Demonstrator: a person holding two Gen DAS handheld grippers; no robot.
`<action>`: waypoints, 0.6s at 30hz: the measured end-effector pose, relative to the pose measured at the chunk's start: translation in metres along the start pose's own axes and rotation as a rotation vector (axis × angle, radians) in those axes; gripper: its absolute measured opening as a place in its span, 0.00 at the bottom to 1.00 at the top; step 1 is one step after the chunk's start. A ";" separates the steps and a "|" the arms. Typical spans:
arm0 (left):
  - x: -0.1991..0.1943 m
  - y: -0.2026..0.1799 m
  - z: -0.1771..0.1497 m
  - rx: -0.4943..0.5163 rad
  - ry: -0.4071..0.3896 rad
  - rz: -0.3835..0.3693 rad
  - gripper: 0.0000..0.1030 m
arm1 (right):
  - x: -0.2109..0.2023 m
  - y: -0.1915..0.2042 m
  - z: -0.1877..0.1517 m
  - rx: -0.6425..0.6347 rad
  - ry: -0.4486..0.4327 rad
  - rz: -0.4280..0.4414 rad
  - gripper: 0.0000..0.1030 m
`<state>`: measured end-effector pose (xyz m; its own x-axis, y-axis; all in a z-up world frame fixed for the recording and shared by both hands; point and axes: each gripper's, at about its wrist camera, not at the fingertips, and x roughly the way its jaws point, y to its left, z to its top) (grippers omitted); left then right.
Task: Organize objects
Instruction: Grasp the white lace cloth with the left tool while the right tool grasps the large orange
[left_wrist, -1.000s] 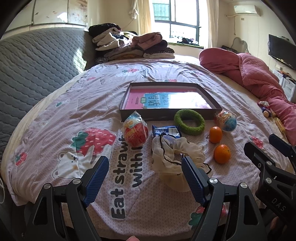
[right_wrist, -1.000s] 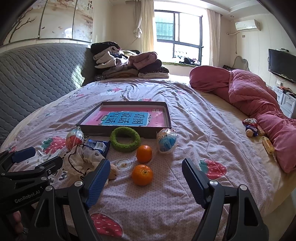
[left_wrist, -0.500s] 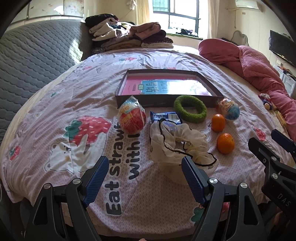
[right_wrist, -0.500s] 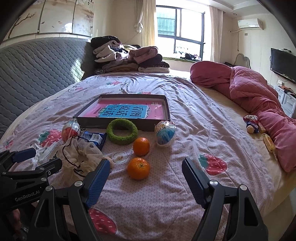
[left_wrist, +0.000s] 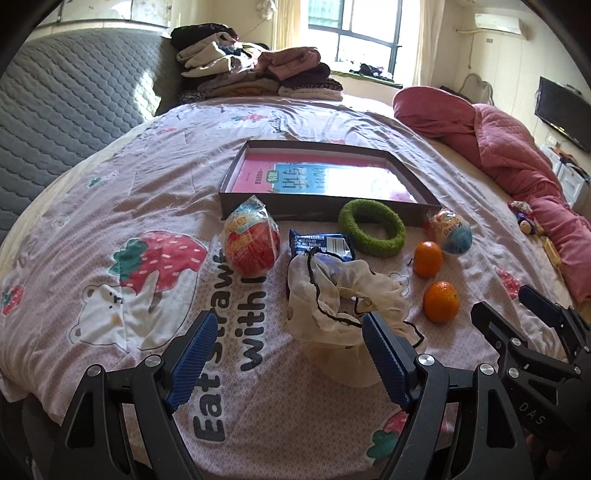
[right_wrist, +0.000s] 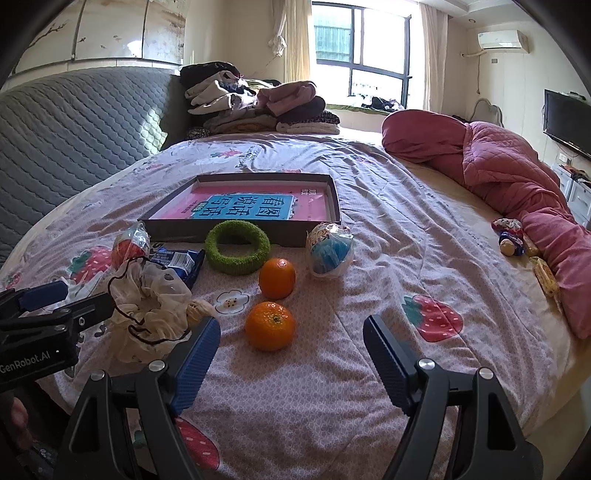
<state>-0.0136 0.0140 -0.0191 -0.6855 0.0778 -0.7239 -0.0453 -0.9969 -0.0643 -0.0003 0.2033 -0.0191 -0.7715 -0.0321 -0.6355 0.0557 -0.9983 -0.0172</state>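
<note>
A dark shallow box (left_wrist: 424, 208) (right_wrist: 334, 192) holding a pink and blue book lies on the bed. In front of it lie a red wrapped egg toy (left_wrist: 251, 242) (right_wrist: 129, 245), a blue snack packet (left_wrist: 319, 243) (right_wrist: 179, 260), a green ring (left_wrist: 371, 227) (right_wrist: 237, 246), a blue wrapped egg toy (left_wrist: 450, 232) (right_wrist: 330, 249), two oranges (left_wrist: 441, 301) (right_wrist: 270, 325) and a cream scrunchie (left_wrist: 343, 299) (right_wrist: 147, 306). My left gripper (left_wrist: 286, 360) is open and empty, just short of the scrunchie. My right gripper (right_wrist: 290, 360) is open and empty, just short of the nearer orange.
A pink quilt (right_wrist: 517, 170) lies along the bed's right side with small toys (right_wrist: 509, 236) beside it. Folded clothes (left_wrist: 258, 74) are stacked at the back by the grey padded headboard (left_wrist: 66, 103). The bed's edge runs just below both grippers.
Both grippers have moved slightly forward over the bed towards the objects. Both stay open and empty. The objects have not moved.
</note>
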 end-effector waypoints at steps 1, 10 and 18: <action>0.005 0.000 0.000 -0.001 0.008 0.002 0.79 | 0.003 -0.001 0.000 0.001 0.002 0.005 0.77; 0.038 0.005 0.000 -0.037 0.052 -0.043 0.79 | 0.038 -0.004 -0.002 -0.008 0.064 0.003 0.76; 0.060 0.015 -0.003 -0.089 0.087 -0.102 0.79 | 0.057 0.001 -0.003 -0.022 0.080 0.044 0.71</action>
<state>-0.0531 0.0033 -0.0657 -0.6146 0.1835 -0.7672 -0.0442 -0.9791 -0.1987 -0.0425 0.2007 -0.0573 -0.7145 -0.0714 -0.6960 0.1036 -0.9946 -0.0043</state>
